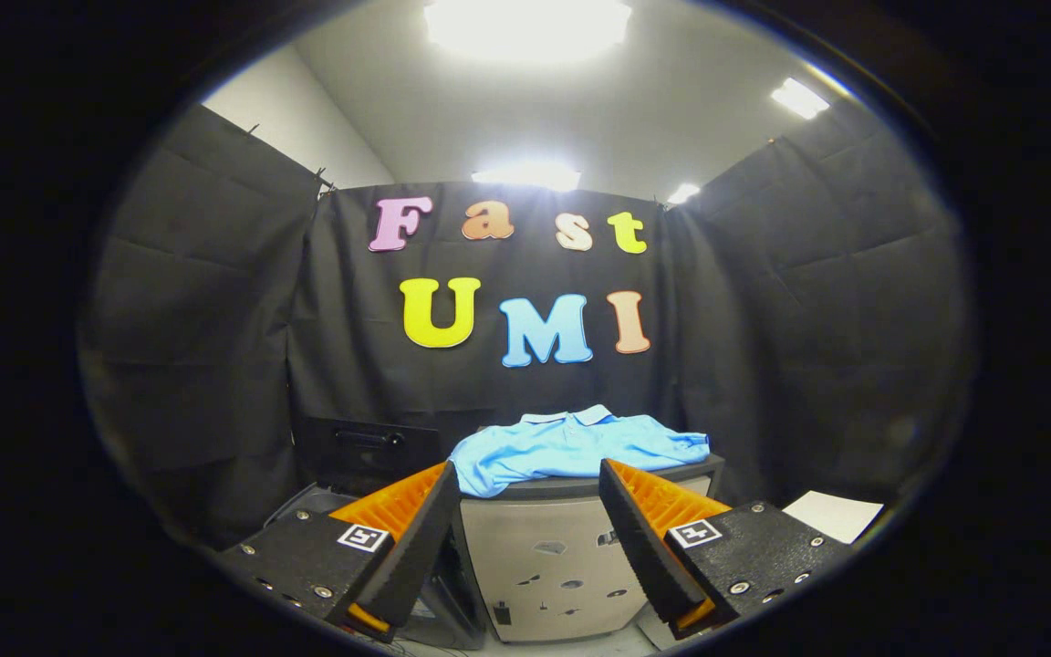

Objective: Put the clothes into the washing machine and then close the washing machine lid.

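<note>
Gripper view looks straight across at a light blue shirt (pixel 571 447), a collared one, lying spread and a little rumpled on the dark lid (pixel 703 467) of a pale grey washer (pixel 544 557). The collar faces the back wall and one sleeve droops over the lid's front edge on the left. The lid lies flat and shut under the cloth. The washer's front panel bears a few small dark marks, too small to make out. The hand-held gripper (pixel 525 497) hangs short of the washer with its fingers spread wide and nothing between them; the shirt sits beyond the tips, framed in the gap, and the fingers touch neither shirt nor washer. Each finger carries a small square black-and-white marker near its base. To the left of the washer and a bit behind it stands a black box (pixel 366 452) with a handle-like bar on its face. On the right, low down beside the right finger, lies a white sheet (pixel 831 513). Black cloth (pixel 799 319) hangs all round as the booth's wall, and bright ceiling lights (pixel 525 23) glare overhead.
</note>
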### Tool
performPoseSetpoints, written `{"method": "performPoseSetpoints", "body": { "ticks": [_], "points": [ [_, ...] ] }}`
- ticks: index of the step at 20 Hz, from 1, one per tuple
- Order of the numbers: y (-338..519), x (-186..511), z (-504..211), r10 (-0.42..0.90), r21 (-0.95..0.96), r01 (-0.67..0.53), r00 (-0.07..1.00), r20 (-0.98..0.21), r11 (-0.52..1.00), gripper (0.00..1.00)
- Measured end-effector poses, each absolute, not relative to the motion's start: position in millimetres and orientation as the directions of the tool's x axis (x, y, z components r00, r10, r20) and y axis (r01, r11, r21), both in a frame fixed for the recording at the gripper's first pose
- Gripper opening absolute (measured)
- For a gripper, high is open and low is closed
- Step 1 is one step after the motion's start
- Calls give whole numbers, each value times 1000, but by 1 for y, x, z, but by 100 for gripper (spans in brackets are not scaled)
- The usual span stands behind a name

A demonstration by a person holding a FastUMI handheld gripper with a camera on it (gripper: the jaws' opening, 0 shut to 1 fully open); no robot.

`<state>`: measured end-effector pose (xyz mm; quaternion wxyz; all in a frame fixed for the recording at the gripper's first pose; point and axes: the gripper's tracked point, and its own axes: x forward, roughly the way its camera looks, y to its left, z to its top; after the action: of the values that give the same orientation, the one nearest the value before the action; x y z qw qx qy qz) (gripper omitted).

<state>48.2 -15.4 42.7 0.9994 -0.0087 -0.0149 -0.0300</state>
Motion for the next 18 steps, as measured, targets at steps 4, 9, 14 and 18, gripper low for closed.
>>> {"method": "performPoseSetpoints", "body": {
  "ticks": [4, 9, 14, 18],
  "points": [
    [-32, 75, 56, -67, -8, 68, 997, 34, 998, 96],
    [-51, 109, 67, -61, -13, 61, 998, 30, 998, 96],
    [-69, 143, 75, -48, -4, 48, 999, 13, 999, 96],
    [-77, 170, 80, -33, -18, 33, 999, -9, 999, 96]
  ]
}}
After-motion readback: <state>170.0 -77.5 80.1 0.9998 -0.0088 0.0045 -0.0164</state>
